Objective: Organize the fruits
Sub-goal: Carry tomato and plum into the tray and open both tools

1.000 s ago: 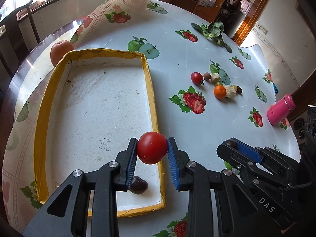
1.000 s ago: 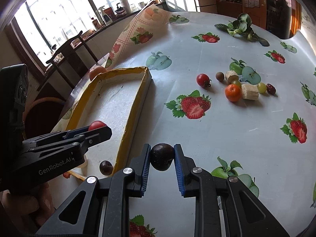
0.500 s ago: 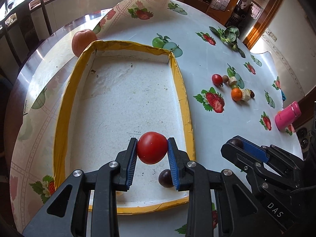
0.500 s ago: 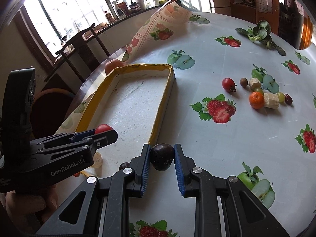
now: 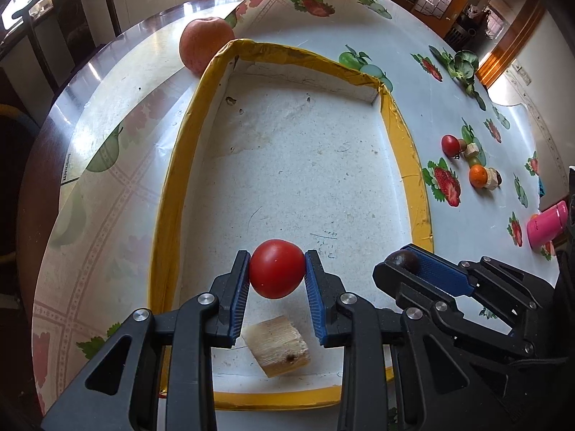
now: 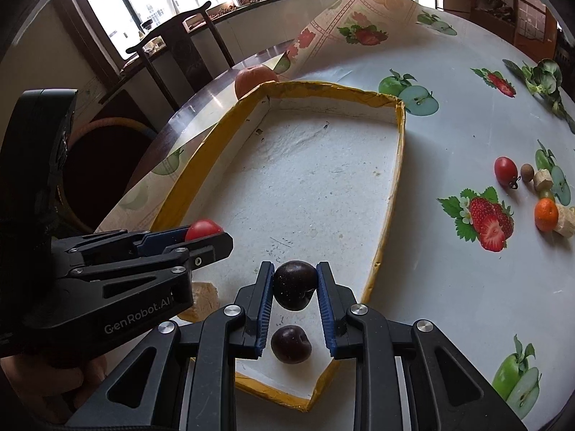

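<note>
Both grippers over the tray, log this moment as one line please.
left gripper: shut on red tomato | right gripper: shut on dark plum | both above yellow-rimmed tray | in tray: second plum, pale chunk

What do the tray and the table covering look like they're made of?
The tray: likely white foam or cardboard, given its matte, pitted, scuffed floor, with wrinkled glossy yellow tape over the rim. The table covering: probably vinyl, a smooth fruit-printed sheet with sheen, stiffly curling at its far edge.

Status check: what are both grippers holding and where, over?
Left gripper shut on round red tomato, above yellow-rimmed white tray. Right gripper shut on dark plum, above tray's near corner. Second dark plum directly beneath; pale fruit chunk under left.
</note>
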`<state>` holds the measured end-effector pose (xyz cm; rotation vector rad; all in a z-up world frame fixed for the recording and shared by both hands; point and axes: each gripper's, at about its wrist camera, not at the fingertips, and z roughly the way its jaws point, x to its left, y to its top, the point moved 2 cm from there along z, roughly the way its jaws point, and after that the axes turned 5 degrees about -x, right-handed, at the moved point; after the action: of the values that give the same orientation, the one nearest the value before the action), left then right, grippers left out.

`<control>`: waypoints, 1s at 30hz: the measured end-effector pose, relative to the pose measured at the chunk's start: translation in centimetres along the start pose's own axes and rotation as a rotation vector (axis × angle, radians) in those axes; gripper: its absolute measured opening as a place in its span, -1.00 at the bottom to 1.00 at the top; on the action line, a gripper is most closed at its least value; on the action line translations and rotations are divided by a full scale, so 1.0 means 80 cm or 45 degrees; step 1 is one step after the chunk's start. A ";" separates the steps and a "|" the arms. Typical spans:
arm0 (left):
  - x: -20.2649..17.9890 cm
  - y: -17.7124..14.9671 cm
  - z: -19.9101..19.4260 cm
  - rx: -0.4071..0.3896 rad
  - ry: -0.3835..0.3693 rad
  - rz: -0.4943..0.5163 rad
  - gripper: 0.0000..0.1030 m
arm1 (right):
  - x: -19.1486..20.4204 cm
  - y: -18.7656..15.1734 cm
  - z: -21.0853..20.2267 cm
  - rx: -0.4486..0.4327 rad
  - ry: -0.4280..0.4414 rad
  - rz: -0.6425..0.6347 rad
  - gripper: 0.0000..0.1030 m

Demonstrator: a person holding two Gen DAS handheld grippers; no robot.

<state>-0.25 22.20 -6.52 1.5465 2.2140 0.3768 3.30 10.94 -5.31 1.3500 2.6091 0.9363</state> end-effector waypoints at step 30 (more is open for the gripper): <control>-0.009 -0.006 -0.024 -0.021 0.125 0.067 0.22 | -0.015 -0.005 -0.024 -0.011 -0.040 0.018 0.00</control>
<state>-1.37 21.36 -4.90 1.6117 2.2414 0.4959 3.19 8.94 -4.23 1.3711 2.5731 0.9190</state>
